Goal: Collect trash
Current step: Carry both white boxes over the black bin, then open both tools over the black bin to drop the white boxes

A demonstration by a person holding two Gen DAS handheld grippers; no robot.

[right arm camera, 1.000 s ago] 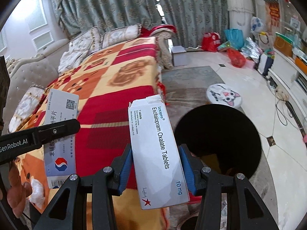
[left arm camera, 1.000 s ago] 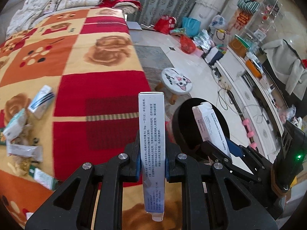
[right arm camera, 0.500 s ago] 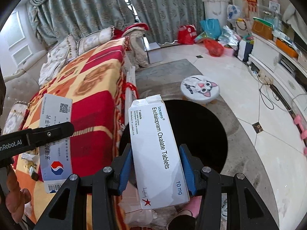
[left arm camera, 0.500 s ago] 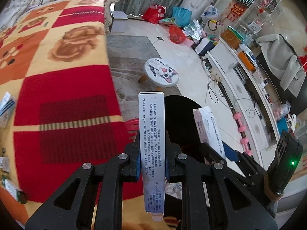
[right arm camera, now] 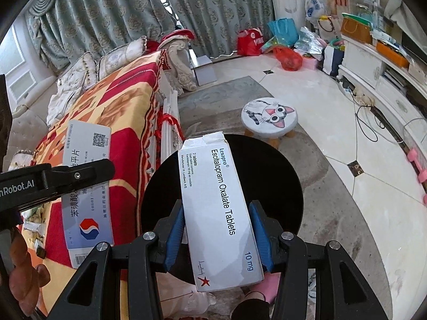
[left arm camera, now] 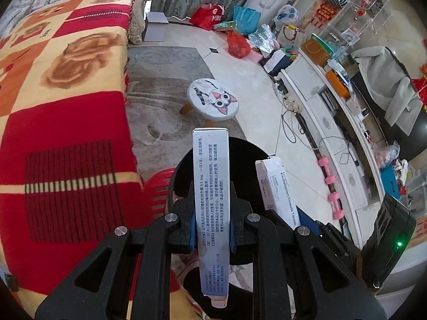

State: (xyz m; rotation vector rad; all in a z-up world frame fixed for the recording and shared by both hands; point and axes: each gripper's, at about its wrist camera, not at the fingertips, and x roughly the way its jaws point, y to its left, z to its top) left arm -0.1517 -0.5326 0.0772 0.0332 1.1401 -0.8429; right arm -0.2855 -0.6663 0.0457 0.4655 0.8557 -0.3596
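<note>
Both hands have swung away from the blanket-covered bed so that the black trash bin now sits right behind the two cartons. The left gripper is clamped on a narrow medicine box by its thin sides; the right gripper pinches the Escitalopram tablet carton across its width. Both are light, thin cardboard, probably empty, with a torn flap on top; they would crush under a hard squeeze and should drop freely once released. Holding them mid-length looks sound. A red plastic basket stands just beside the bin, and the cat-face stool lies beyond it, clear of the drop. The other gripper is the closest obstacle.
</note>
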